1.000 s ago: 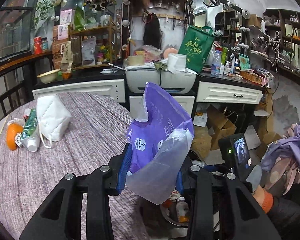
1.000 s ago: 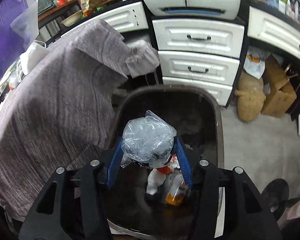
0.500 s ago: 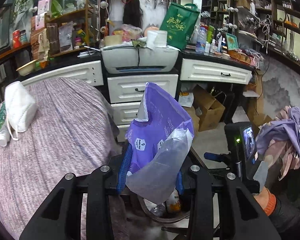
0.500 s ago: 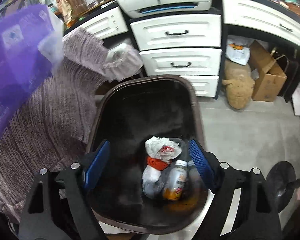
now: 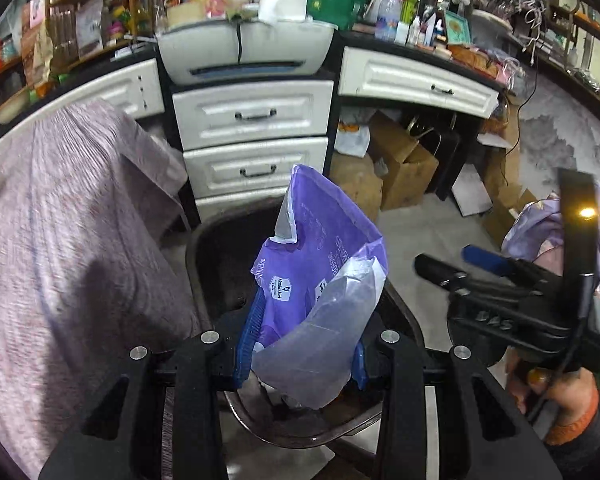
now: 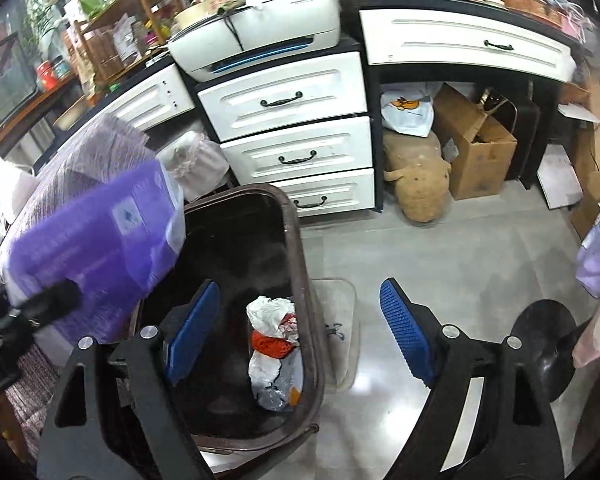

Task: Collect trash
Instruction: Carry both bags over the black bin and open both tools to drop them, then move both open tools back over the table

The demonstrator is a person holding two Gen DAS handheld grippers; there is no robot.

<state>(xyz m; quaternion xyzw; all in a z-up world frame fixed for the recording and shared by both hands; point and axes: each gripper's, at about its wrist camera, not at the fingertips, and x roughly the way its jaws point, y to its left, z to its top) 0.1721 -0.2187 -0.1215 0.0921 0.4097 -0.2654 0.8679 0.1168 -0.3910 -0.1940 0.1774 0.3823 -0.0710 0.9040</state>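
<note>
My left gripper (image 5: 300, 340) is shut on a purple and clear plastic bag (image 5: 320, 280) and holds it over the dark bin (image 5: 204, 248). The bag also shows in the right wrist view (image 6: 100, 236), at the bin's left rim. My right gripper (image 6: 300, 332) is open and empty above the bin's (image 6: 300, 272) right rim. Crumpled white, red and clear trash (image 6: 276, 344) lies in the bottom of the bin. The right gripper shows in the left wrist view (image 5: 460, 272) to the right of the bin.
A table with a purple-grey cloth (image 5: 60, 240) stands left of the bin. White drawers (image 6: 292, 120) and a printer (image 6: 260, 36) stand behind it. Cardboard boxes (image 6: 476, 148) and a tan sack (image 6: 420, 176) sit under the desk. A black stool base (image 6: 548, 344) is at the right.
My right gripper has opened and dropped the clear plastic wad into the bin, then pulled up and right. My left gripper has carried the purple bag from the table to above the bin.
</note>
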